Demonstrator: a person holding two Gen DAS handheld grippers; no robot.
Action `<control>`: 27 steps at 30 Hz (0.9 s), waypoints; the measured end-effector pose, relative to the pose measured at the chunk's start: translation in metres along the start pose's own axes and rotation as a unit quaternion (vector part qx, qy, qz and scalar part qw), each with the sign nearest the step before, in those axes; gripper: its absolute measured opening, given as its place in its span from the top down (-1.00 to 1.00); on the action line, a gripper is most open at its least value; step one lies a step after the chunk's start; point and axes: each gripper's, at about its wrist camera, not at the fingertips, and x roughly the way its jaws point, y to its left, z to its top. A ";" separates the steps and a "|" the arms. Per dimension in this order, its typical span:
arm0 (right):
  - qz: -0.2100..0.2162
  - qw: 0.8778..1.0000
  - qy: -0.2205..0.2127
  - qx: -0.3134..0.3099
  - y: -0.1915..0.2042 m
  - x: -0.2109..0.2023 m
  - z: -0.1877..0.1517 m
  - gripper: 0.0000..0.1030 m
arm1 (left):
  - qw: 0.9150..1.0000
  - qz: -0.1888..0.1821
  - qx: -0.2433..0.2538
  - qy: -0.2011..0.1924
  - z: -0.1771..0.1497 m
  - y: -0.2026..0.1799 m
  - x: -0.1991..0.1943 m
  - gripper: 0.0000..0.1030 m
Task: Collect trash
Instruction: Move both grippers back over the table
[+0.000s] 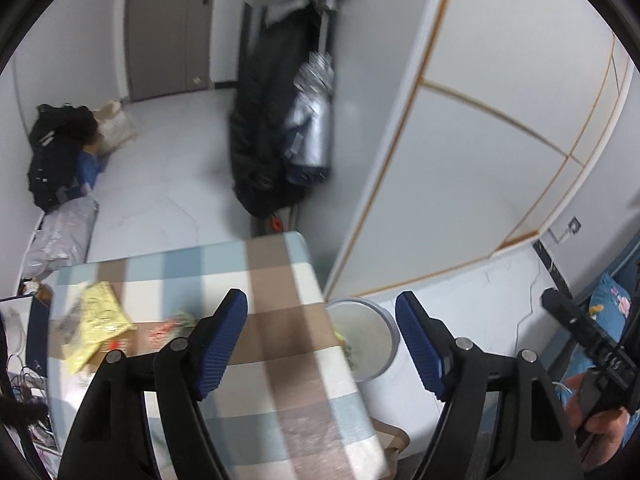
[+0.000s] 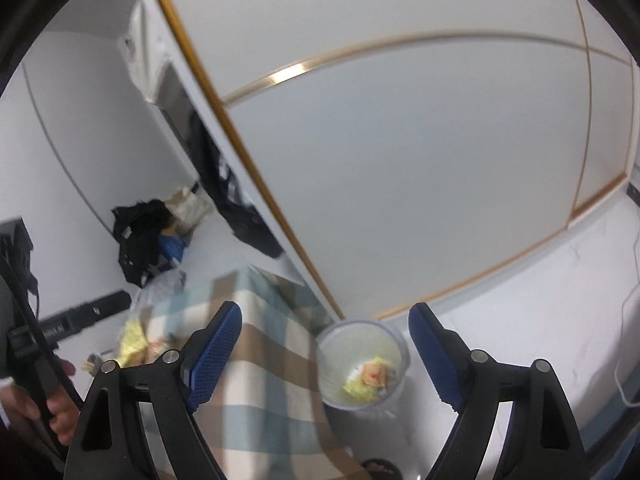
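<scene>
Both your grippers, left gripper [image 1: 322,344] and right gripper [image 2: 325,354], are hanging spread and empty; wrappers [image 2: 368,380] are lying in the bin [image 2: 394,334]; yellow packet [image 1: 98,320] is waiting on the table [image 1: 280,276].

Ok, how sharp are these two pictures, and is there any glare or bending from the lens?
Left wrist view: motion blur smears the checked tablecloth and yellow wrapper; wardrobe lines bow. Right wrist view: softer blur, a glare spot on the gold trim, the bin fairly clear.
</scene>
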 end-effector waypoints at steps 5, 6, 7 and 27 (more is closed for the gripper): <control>0.019 0.999 -0.027 -0.036 0.049 -0.021 0.006 -0.76 | 0.999 0.023 -0.021 -0.037 -0.003 0.030 -0.033 -0.54; 0.023 0.998 -0.032 -0.043 0.059 -0.024 0.005 -0.78 | 0.998 0.029 -0.025 -0.043 -0.004 0.034 -0.039 -0.56; 0.027 0.998 -0.038 -0.052 0.071 -0.026 0.003 -0.80 | 0.998 0.034 -0.029 -0.048 -0.007 0.040 -0.044 -0.58; 0.072 0.986 -0.050 -0.143 0.223 0.001 -0.059 -0.94 | 0.986 0.105 -0.098 -0.088 -0.049 0.159 -0.070 -0.60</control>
